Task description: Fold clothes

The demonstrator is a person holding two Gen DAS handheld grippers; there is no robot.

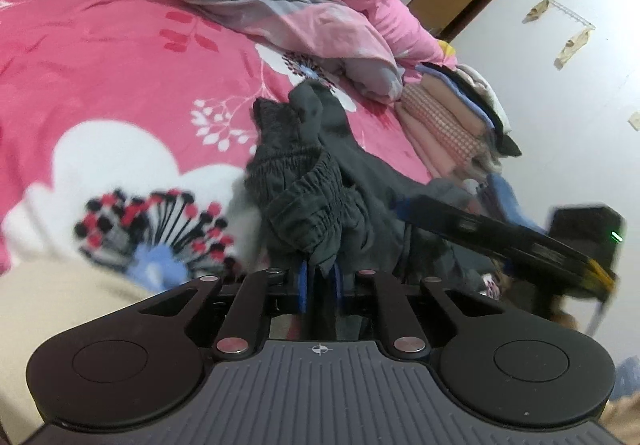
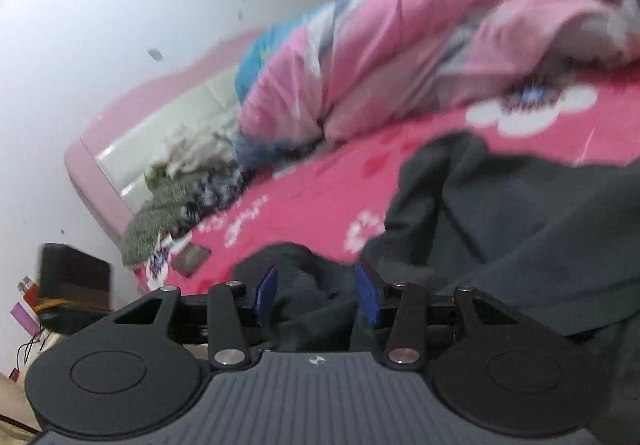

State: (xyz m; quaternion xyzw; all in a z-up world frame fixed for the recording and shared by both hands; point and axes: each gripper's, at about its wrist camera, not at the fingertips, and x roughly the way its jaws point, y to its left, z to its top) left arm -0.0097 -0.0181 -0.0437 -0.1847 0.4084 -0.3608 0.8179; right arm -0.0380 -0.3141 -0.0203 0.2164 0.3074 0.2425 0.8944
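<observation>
Your left gripper [image 1: 320, 281] clamps dark grey trousers [image 1: 312, 181], stretching lengthwise away over the pink bedsheet [image 1: 100, 57]; your right gripper's [image 2: 316, 295] jaws stand apart.

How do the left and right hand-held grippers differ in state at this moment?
The left hand-held gripper is shut, its blue pads pinching the dark grey garment near the gathered elastic waistband; the right hand-held gripper is open, pads spread wide. The left lifts bunched fabric off the pink bedsheet; the right only has cloth lying between its pads, ungripped. Both are at the same garment.
</observation>
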